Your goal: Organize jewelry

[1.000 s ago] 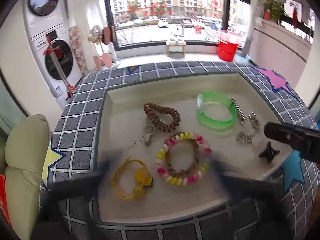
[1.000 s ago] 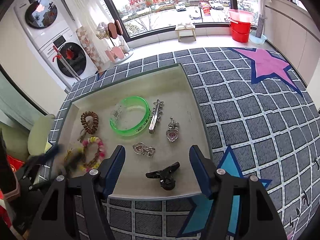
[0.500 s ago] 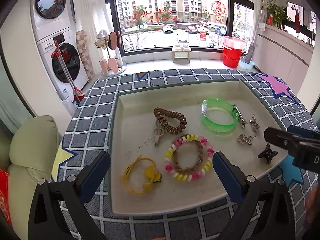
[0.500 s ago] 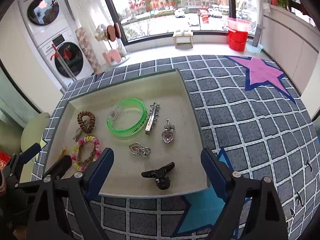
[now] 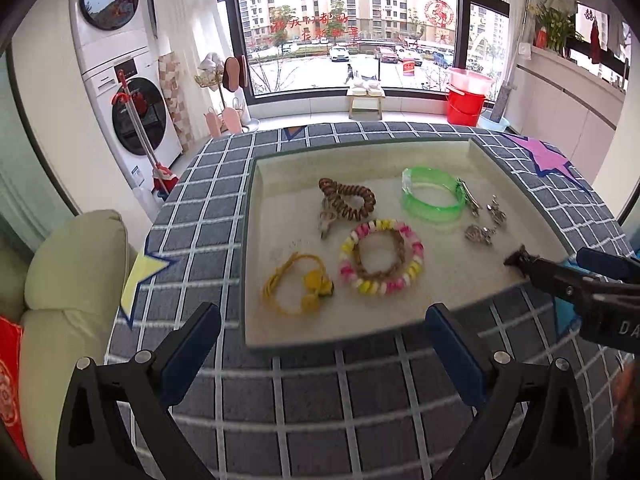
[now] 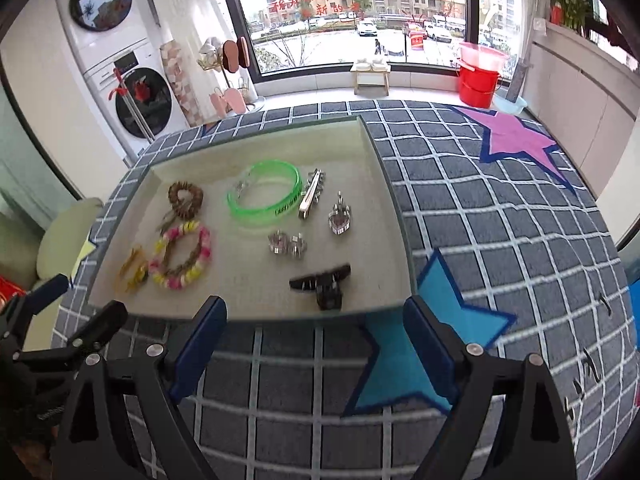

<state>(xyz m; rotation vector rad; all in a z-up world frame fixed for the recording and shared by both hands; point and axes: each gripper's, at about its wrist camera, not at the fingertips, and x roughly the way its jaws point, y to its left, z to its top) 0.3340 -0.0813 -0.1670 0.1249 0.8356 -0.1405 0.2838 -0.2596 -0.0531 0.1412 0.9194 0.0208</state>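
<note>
Both grippers hovered empty over the near edge of a shallow beige tray (image 6: pixel 384 168) sunk in a grey grid-patterned table (image 6: pixel 500 240). The left gripper (image 5: pixel 320 348) stood spread wide, nothing between its blue pads. The right gripper (image 6: pixel 316 344) had just been opening and was likewise released, its jaws bare.

All the jewelry lay loose on the tray floor: a translucent green plastic bangle (image 6: pixel 264 196), a silver bar hair clip (image 6: pixel 311 194) touching the bangle's right side, a silver heart pendant (image 6: pixel 339 218), a silver linked charm (image 6: pixel 287 243), a black claw hair clip (image 6: pixel 322 284) nearest the right gripper, a pink-and-yellow beaded bracelet (image 5: pixel 382 258) ringing a braided brown band, a brown coiled hair tie (image 5: pixel 348 202) and a yellow elastic tie with yellow ornaments (image 5: pixel 300 288).

Judging by the scene, sorting had hardly begun; no piece was held, and no box or divider for sorted items was in view.

Dark lettering ran along the bangle's wall but was too small to read. Red characters on the window glass (image 5: pixel 316 26) were also unreadable.
</note>
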